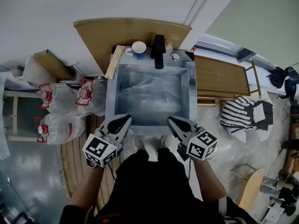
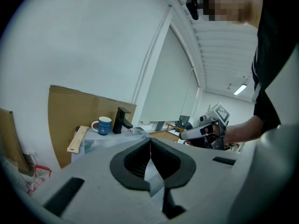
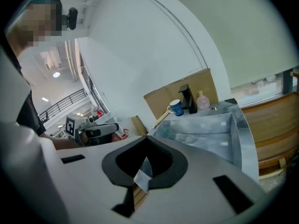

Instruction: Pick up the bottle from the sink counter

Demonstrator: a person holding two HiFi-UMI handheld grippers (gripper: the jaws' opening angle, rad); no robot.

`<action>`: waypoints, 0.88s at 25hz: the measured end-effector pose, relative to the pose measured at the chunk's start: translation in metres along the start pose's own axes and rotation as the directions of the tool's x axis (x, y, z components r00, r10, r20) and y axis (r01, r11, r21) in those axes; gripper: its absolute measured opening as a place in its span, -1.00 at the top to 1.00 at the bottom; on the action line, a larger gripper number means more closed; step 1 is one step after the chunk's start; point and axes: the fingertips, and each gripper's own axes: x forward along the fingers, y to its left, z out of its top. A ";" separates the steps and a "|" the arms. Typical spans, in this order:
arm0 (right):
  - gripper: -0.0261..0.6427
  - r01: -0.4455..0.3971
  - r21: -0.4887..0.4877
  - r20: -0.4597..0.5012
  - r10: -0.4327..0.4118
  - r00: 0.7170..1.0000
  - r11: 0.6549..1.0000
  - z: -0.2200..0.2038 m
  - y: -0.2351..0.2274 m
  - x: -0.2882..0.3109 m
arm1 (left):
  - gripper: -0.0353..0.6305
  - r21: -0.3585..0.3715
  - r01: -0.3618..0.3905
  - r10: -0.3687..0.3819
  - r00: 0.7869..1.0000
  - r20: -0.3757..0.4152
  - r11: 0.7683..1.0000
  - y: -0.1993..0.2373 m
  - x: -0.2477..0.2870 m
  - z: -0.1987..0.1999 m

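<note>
A small pale pink bottle [image 3: 202, 101] stands on the back ledge of the steel sink [image 1: 112, 94], just right of the black faucet [image 1: 159, 50]. In the head view the bottle [image 1: 169, 47] shows only partly behind the faucet, and the left gripper view does not show it. A blue mug [image 1: 138, 49] sits left of the faucet. My left gripper [image 1: 127, 119] and right gripper [image 1: 171, 121] hover side by side at the sink's near edge, far from the bottle. Both have their jaws closed together with nothing between them.
A wooden strip [image 1: 114, 62] leans at the sink's back left corner, and cardboard [image 1: 126, 31] stands behind the sink. Packs of plastic water bottles [image 1: 60, 99] lie on the floor at the left. A wooden table [image 1: 219, 73] and striped cloth [image 1: 236, 113] are at the right.
</note>
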 end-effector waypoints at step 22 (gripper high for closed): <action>0.91 -0.086 -0.156 -0.025 0.083 0.996 0.984 0.080 -0.133 0.030 | 0.83 -0.104 -0.245 0.243 0.970 -0.025 0.964 -0.003 0.089 -0.003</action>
